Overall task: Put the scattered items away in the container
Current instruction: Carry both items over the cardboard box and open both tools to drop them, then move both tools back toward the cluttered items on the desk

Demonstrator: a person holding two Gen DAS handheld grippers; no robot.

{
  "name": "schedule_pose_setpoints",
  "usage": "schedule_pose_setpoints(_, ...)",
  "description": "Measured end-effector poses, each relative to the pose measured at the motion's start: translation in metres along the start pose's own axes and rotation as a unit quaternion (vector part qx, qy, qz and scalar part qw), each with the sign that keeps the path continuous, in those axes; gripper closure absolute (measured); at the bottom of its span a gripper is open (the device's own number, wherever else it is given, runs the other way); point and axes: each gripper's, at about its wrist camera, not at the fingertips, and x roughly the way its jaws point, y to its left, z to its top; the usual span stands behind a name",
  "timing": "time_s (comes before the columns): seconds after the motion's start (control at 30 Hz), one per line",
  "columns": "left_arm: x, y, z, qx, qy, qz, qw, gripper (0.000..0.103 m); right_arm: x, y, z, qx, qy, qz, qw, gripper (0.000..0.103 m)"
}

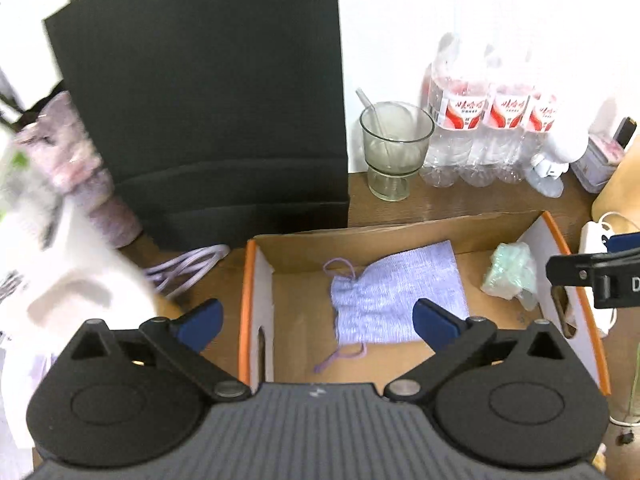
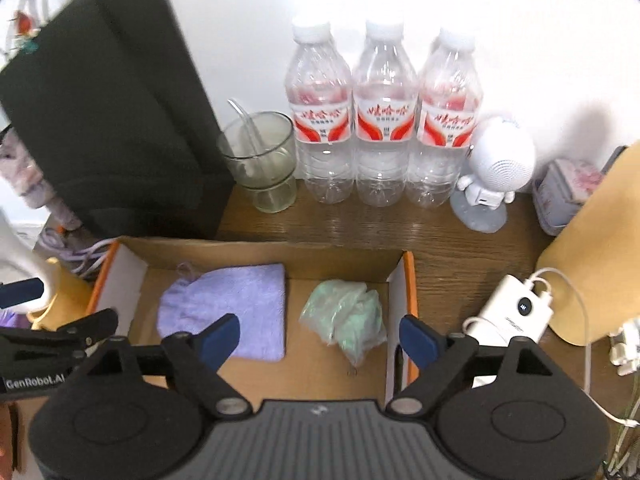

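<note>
An open cardboard box (image 1: 400,236) (image 2: 256,252) with orange edges sits on the wooden desk. On its floor lie a lilac drawstring pouch (image 1: 394,292) (image 2: 236,300) at the left and a pale green packet in clear wrap (image 1: 510,272) (image 2: 348,316) at the right. My left gripper (image 1: 318,322) hangs open above the pouch, nothing between its blue pads. My right gripper (image 2: 320,338) is open above the green packet, its pads clear of it. In the left wrist view the right gripper's black finger (image 1: 592,276) shows at the right edge.
Behind the box stand a black paper bag (image 1: 208,112) (image 2: 108,128), a glass cup with a straw (image 1: 394,148) (image 2: 262,160), three water bottles (image 2: 384,120), and a white robot figure (image 2: 496,168). A white power bank (image 2: 516,310) with cable lies right of the box; a lilac cable (image 1: 188,268) left.
</note>
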Motion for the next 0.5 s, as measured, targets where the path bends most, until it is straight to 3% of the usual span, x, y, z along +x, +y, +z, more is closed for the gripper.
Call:
schedule_pose_setpoints(0.3, -0.055, 0.007, -0.042, -0.033, -0.044, 0.004, 0.9985, 0.0, -0.074, 0.02, -0.045, -0.02, -0.068, 0.024, 0.997, 0.015)
schedule_pose_setpoints(0.5, -0.091, 0.001, -0.089, -0.025, -0.115, 0.009, 0.993, 0.0, -0.1, 0.03, -0.093, -0.048, -0.11, 0.029, 0.992, 0.015)
